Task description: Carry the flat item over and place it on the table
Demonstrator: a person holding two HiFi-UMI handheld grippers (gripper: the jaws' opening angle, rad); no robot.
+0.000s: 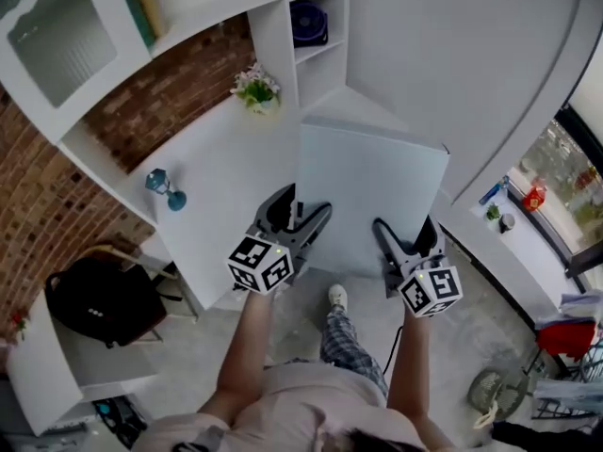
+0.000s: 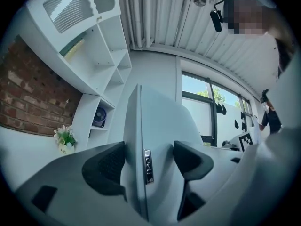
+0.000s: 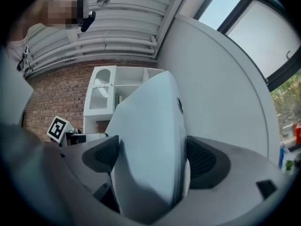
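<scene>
A flat pale grey slab (image 1: 372, 196), like a closed laptop, hangs in the air between both grippers, above the right end of the white table (image 1: 226, 172). My left gripper (image 1: 300, 224) is shut on its near left edge. My right gripper (image 1: 407, 243) is shut on its near right edge. In the left gripper view the slab (image 2: 160, 121) stands edge-on between the pads of my left gripper (image 2: 149, 166), with a small port strip on its edge. In the right gripper view the pads of my right gripper (image 3: 150, 159) squeeze the slab (image 3: 150, 121) from both sides.
On the table stand a pot of flowers (image 1: 255, 89) and a small blue lamp-like thing (image 1: 166, 188). A black bag (image 1: 99, 299) sits on a chair at the left. A white shelf unit holds a fan (image 1: 309, 22). Bottles stand on the windowsill (image 1: 528, 201) at the right.
</scene>
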